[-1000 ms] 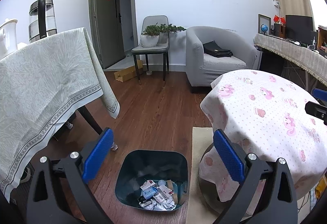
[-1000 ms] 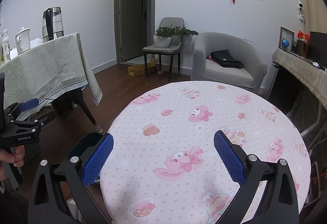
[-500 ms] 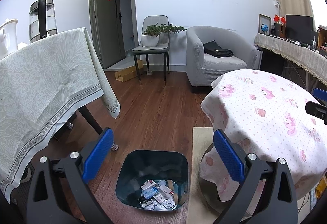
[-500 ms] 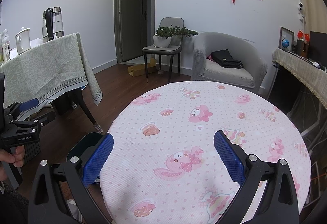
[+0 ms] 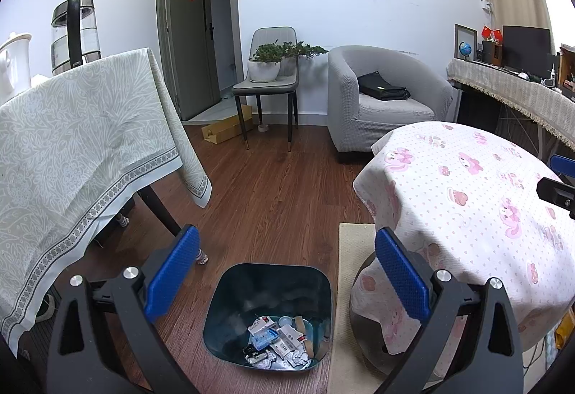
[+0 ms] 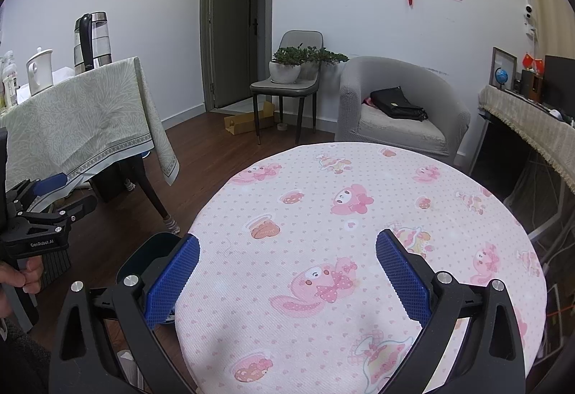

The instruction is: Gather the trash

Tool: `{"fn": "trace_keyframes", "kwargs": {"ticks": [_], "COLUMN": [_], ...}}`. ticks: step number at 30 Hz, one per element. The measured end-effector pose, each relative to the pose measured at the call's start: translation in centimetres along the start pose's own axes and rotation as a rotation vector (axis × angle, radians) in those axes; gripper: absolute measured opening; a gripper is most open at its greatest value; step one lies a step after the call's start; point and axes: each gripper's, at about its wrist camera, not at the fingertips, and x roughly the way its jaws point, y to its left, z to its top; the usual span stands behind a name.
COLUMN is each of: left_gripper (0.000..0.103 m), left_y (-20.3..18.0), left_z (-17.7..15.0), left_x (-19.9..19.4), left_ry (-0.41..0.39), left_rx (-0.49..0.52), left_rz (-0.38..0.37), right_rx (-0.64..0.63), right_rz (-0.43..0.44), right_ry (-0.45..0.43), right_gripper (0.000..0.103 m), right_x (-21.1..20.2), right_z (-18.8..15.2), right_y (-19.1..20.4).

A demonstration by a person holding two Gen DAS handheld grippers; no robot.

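Note:
A dark teal trash bin (image 5: pixel 267 281) stands on the wood floor in the left wrist view, with several crumpled papers and small packets (image 5: pixel 278 343) lying in its bottom. My left gripper (image 5: pixel 285 273) hangs above the bin, open, nothing between its blue pads. In the right wrist view my right gripper (image 6: pixel 287 277) is open over the round table with the pink cartoon cloth (image 6: pixel 359 225), holding nothing. The bin's rim (image 6: pixel 151 250) shows just past the table's left edge. My left gripper (image 6: pixel 43 207) also appears at the far left, held by a hand (image 6: pixel 18 277).
A table draped in a green patterned cloth (image 5: pixel 72 149) stands left, with a kettle (image 5: pixel 75 31) on it. Beyond are a chair with a potted plant (image 5: pixel 267 70), a grey armchair (image 5: pixel 384 103) and a cardboard box (image 5: pixel 226 130). A beige mat (image 5: pixel 350 286) lies beside the bin.

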Motion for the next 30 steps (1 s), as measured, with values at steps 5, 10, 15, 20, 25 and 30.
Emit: {"fn": "trace_keyframes", "kwargs": {"ticks": [5, 10, 15, 20, 25, 30], "left_gripper": [0.100, 0.100, 0.100, 0.100, 0.100, 0.100], "left_y": [0.03, -0.01, -0.05, -0.11, -0.13, -0.10], "left_z": [0.03, 0.03, -0.01, -0.04, -0.16, -0.17], "left_x": [0.00, 0.02, 0.05, 0.06, 0.17, 0.26], "left_ry": [-0.001, -0.003, -0.002, 0.001, 0.001, 0.002], "left_rx": [0.002, 0.004, 0.006, 0.009, 0.012, 0.012], "left_rz": [0.001, 0.003, 0.003, 0.002, 0.002, 0.005], "right_rx": [-0.001, -0.001, -0.002, 0.000, 0.000, -0.001], "right_rz": [0.000, -0.001, -0.001, -0.001, -0.001, -0.001], "right_ry": [-0.001, 0.000, 0.000, 0.001, 0.000, 0.000], "right_gripper": [0.099, 0.099, 0.099, 0.099, 0.099, 0.099], "right_x": [0.00, -0.05, 0.00, 0.00, -0.02, -0.01], "right_z": [0.00, 0.05, -0.02, 0.00, 0.03, 0.00], "right_y": [-0.01, -0.05, -0.07, -0.07, -0.09, -0.08]}}
